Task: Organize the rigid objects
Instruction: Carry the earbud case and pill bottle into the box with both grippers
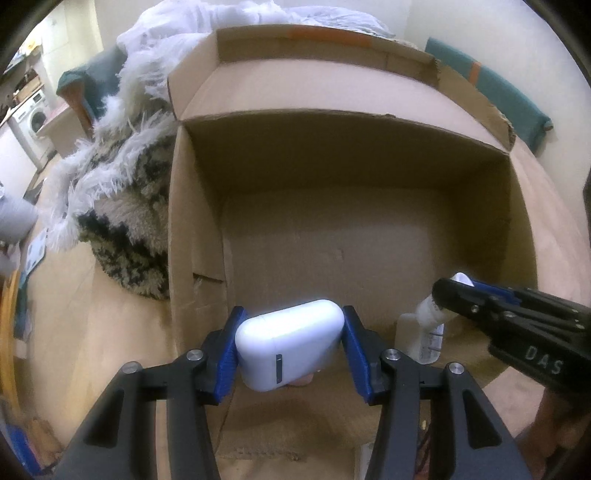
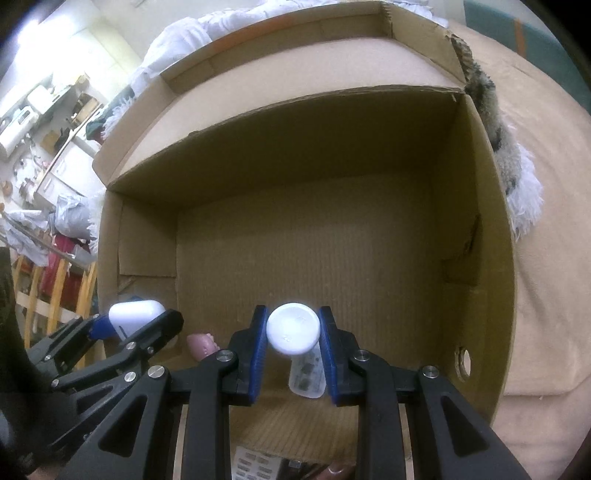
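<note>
Two grippers hang over the near edge of an open cardboard box (image 1: 192,206), each with its blue-padded fingers closed on a white object. Nearest in the left wrist view, the left gripper (image 1: 290,349) clamps a rounded white case (image 1: 290,347) by its two short ends; a small dark slot shows on the face turned toward the camera, and the case sits above the box's near wall. In the right wrist view the same case (image 2: 135,312) shows at lower left, held in the left gripper (image 2: 127,323) just beside the box's left wall.

Alongside it, the right gripper (image 2: 293,341) pinches a small clear bottle (image 2: 306,376) by its round white cap (image 2: 293,328), the cap filling the narrow gap between the pads and the printed body hanging below toward the floor of the box. From the left wrist camera the right gripper (image 1: 452,295) comes in from the right edge, with the bottle (image 1: 424,332) tilted beneath it.

Between the two grippers, a small pink object (image 2: 201,345) lies on the box floor close to the near wall; what it is cannot be told. Beyond that, the brown corrugated floor (image 2: 314,240) stretches to the far wall, whose flap stands open.

Outside the box, a shaggy black-and-white rug (image 1: 125,221) lies bunched against its side, with white fabric (image 1: 236,18) heaped behind.
</note>
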